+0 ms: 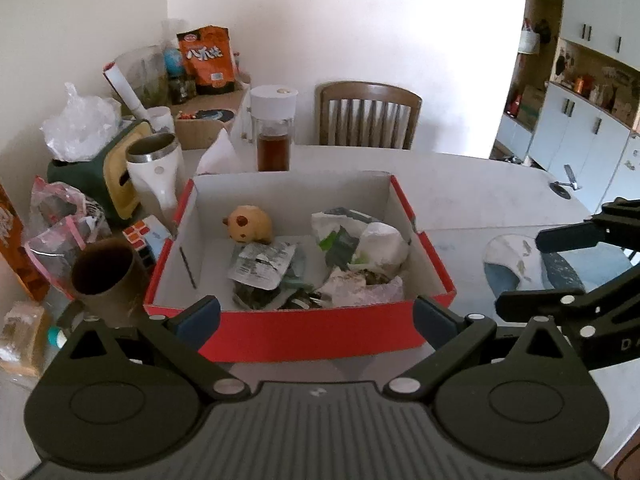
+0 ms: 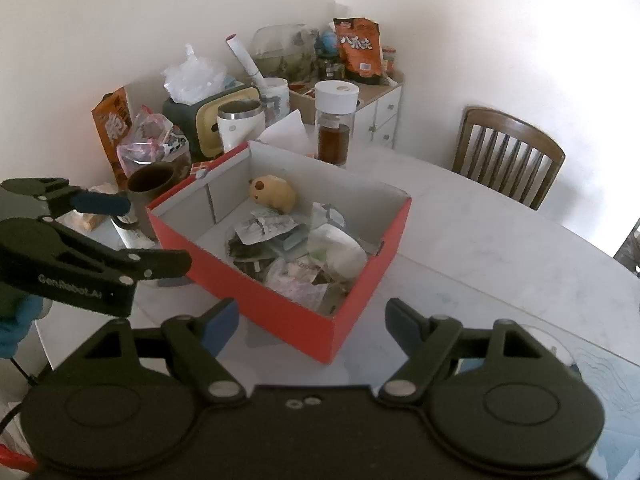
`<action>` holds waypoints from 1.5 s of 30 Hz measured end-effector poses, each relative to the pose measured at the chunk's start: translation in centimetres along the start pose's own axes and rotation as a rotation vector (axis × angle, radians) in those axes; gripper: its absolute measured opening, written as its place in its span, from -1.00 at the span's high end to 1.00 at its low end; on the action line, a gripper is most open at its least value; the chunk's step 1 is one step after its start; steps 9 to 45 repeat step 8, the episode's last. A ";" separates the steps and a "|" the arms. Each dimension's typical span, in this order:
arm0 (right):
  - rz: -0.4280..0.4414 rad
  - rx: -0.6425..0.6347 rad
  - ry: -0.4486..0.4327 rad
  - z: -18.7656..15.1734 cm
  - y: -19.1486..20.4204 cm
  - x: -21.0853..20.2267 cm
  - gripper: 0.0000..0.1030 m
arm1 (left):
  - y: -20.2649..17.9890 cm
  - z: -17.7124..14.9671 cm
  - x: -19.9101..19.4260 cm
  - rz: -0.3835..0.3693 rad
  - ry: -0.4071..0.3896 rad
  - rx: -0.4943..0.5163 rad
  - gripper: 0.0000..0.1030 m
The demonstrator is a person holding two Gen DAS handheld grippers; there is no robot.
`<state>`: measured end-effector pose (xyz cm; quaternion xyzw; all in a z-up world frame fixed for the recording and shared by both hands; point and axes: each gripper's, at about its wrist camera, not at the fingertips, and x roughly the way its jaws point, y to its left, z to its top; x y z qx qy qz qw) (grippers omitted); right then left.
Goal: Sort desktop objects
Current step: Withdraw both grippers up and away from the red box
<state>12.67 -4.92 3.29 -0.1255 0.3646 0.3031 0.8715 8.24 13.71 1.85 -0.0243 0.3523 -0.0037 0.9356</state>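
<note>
The left wrist view is looking straight across the near wall of the red box (image 1: 304, 330) from close by. The right wrist view is facing the same box (image 2: 280, 312) from its right near corner, angling leftward. Both are sharing the box and the white table (image 1: 480, 208).

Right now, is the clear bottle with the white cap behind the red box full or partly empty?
Partly empty. The bottle stands upright, cap on, with brown liquid filling only its lower part; the glass above is clear.
</note>
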 end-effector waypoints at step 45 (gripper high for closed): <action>0.000 0.003 0.006 -0.1 0.0 0.1 -0.56 | -0.9 -0.3 0.3 -0.009 0.003 0.027 -0.99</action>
